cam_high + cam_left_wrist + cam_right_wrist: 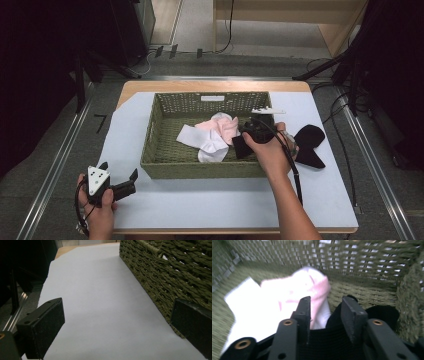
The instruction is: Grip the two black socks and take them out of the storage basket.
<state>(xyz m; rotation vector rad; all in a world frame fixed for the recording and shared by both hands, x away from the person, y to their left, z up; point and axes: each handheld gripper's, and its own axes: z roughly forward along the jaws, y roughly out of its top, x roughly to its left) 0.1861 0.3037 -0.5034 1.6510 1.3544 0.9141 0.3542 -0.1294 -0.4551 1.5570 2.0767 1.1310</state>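
In the right gripper view the pink sock and white sock are showing blurred; the black cloth between the right tool's jaws is running off the bottom edge, so any grip is staying unclear. The right hand is covering that tool from above

Basket mid-table, socks inside (another sock just right, on the table).

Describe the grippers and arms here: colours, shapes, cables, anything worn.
Both grippers are black with two flat, rectangular jaws bearing round screw holes. The left gripper carries a pale grey three-cornered plate with dark dots on top. A black cable trails from the right gripper along the forearm. Forearms are bare, no sleeves; something dark circles the left wrist.
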